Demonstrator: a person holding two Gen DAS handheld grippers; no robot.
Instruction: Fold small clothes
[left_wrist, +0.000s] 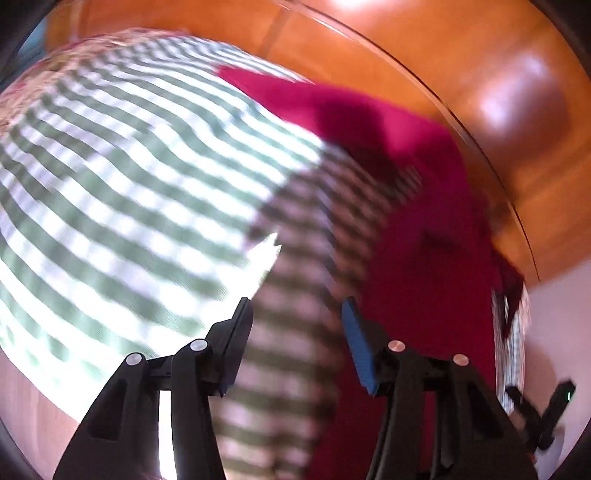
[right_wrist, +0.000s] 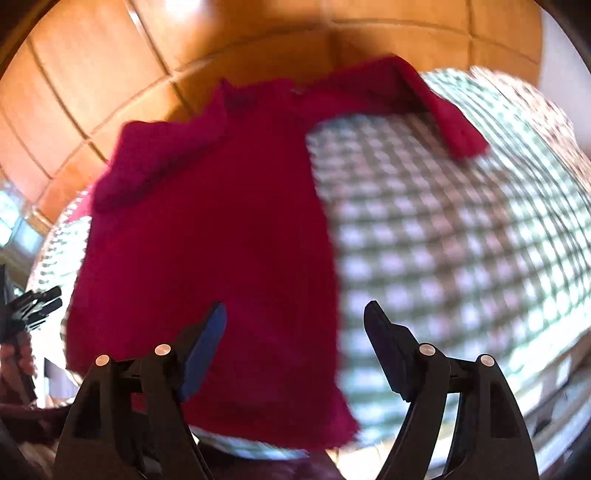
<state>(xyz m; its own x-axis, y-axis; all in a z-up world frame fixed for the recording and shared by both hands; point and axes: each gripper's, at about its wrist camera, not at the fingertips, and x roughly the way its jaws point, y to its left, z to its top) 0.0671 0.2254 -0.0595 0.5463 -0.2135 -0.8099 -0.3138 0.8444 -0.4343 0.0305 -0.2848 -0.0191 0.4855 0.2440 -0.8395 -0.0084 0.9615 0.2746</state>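
A small magenta knitted top (right_wrist: 221, 221) lies flat on a green-and-white checked cloth (right_wrist: 443, 240). One sleeve (right_wrist: 454, 125) reaches out to the far right and the other (right_wrist: 147, 162) lies at the left. My right gripper (right_wrist: 295, 306) hovers open over the top's lower right edge, with nothing between its pads. In the left wrist view the top (left_wrist: 424, 258) lies to the right. My left gripper (left_wrist: 295, 302) stands open over the shaded checked cloth (left_wrist: 129, 184) beside the top's edge and holds nothing. Both views are blurred.
The cloth covers a wooden table (right_wrist: 92, 92) whose bare boards show beyond the top's collar; its edge (left_wrist: 491, 166) curves along the right. A hand (right_wrist: 18, 358) holds the other gripper at the far left of the right wrist view.
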